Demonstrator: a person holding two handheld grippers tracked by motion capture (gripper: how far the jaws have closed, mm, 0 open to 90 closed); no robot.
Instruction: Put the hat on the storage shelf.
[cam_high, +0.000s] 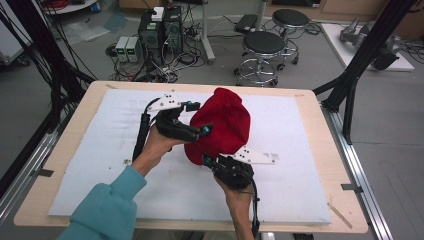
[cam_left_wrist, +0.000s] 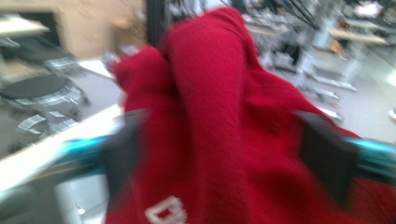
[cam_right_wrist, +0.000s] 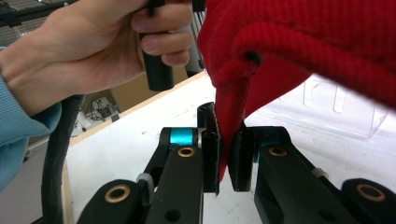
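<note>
- While both hands work on the red knit hat (cam_high: 222, 125), the step in hand looks like lifting and shaping it, perhaps turning or folding it; that is my reading of the pose, not something shown outright.
- Left tool (cam_high: 196, 119): it reaches the hat's left side from the bench's left half. In the left gripper view the red knit bulges between its two jaws, which stand wide apart, so it is spread, with the cloth lying between the jaws rather than pinched. That view is blurred, so whether the pads press the fabric I cannot tell.
- Hat: it stands bunched and raised over the middle of the white pad (cam_high: 300, 150) on the bench (cam_high: 320, 125), nearer the far edge than the near one. A small white mark (cam_left_wrist: 164, 212) shows on the knit low in the left gripper view.
- Right tool (cam_right_wrist: 225, 161): its jaws are closed on a thin fold of the hat's lower edge, seen clearly in the right gripper view, with the rest of the hat hanging above them. In the high view it sits at the hat's near side.
- Next move, as I judge it: the right tool keeps its pinch as an anchor while the left one either closes on the cloth or pushes it, with care not to pull the thin fold out of the jaws.
- Containers: none on the bench; the hat itself is the one hollow thing, and whether anything is inside it is hidden.
</note>
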